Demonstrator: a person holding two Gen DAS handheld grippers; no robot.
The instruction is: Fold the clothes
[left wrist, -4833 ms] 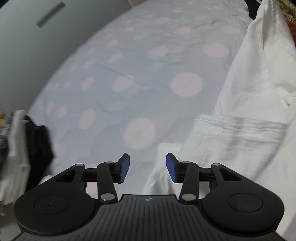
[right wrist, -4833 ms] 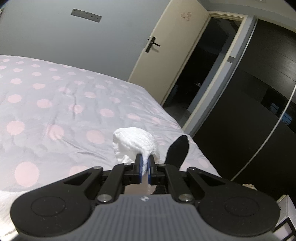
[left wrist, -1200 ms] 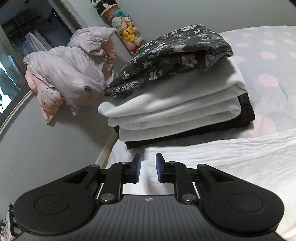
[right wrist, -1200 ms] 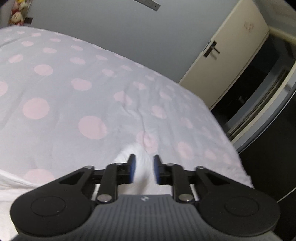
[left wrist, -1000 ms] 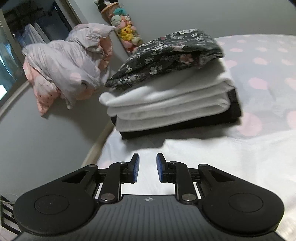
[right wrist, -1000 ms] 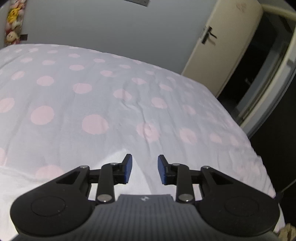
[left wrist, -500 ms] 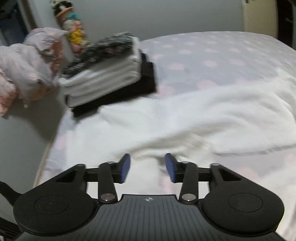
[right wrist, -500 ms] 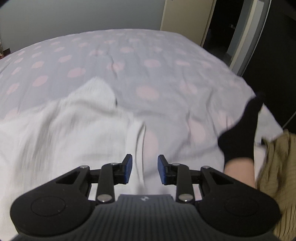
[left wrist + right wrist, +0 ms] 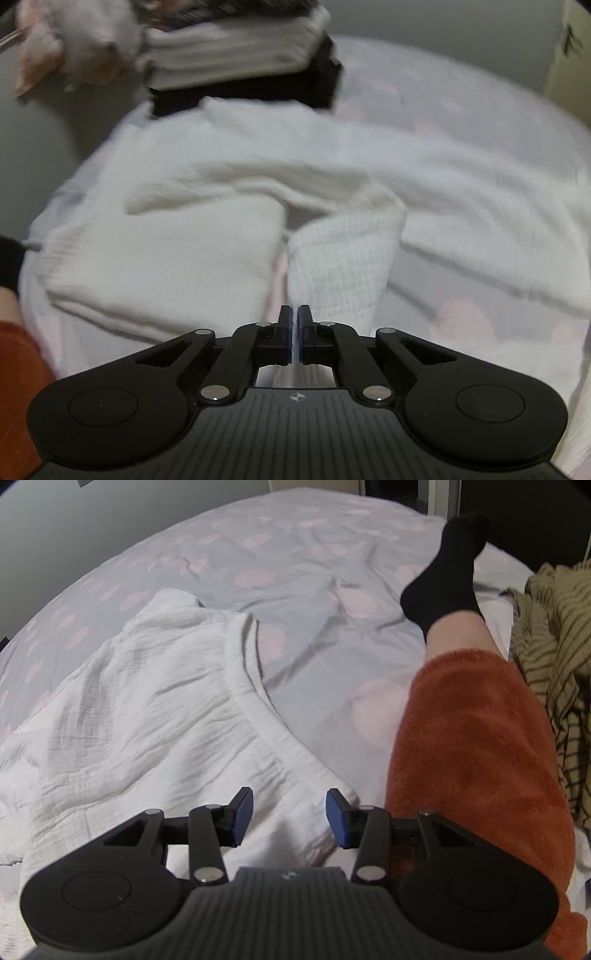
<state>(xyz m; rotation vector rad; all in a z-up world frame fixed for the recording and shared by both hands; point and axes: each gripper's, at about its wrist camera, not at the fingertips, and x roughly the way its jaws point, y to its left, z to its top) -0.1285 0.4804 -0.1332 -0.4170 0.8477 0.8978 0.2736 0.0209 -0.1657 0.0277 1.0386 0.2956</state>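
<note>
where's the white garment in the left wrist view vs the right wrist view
Left wrist view: the white garment spreads across the middle, and a fold of it is pinched in the shut left gripper.
Right wrist view: it fills the left and centre, its corner under the opening right gripper, nothing gripped.
Shared landmark: the dotted bedspread.

A grey bedspread with pink dots (image 9: 295, 554) covers the bed. On it, a person's leg in rust-orange fleece (image 9: 476, 738) and a black sock (image 9: 448, 576) lies at its right side, beside a striped olive fabric (image 9: 557, 646).
</note>
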